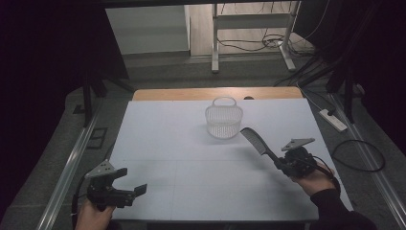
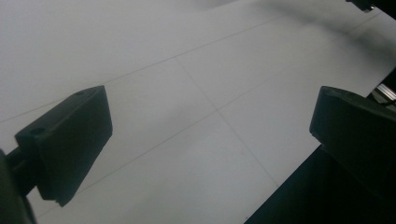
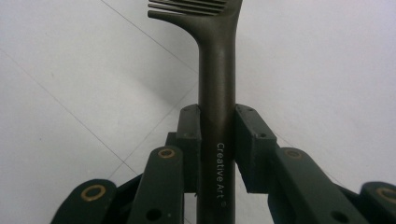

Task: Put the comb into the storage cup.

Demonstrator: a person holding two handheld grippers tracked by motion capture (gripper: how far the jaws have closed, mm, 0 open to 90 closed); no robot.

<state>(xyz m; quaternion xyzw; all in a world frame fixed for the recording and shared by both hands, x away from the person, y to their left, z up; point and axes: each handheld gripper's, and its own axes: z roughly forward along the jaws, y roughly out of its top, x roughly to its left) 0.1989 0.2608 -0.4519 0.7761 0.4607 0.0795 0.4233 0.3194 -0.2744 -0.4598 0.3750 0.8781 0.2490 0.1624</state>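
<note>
Right claw (image 3: pixel 217 135) around half-cropped comb (image 3: pixel 215 70)

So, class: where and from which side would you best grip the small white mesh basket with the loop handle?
Grip the white mesh basket by its upright loop handle, coming from above: the thin handle stands clear of the rim, while the round body looks wide for the jaws.

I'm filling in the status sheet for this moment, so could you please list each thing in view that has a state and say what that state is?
comb: held by its handle, lifted off the table, teeth end pointing toward the basket.
right gripper: shut on the comb's handle.
left gripper: open, nothing between its jaws, near the table's front edge.
basket: upright on the table, handle raised, looks empty.
</note>
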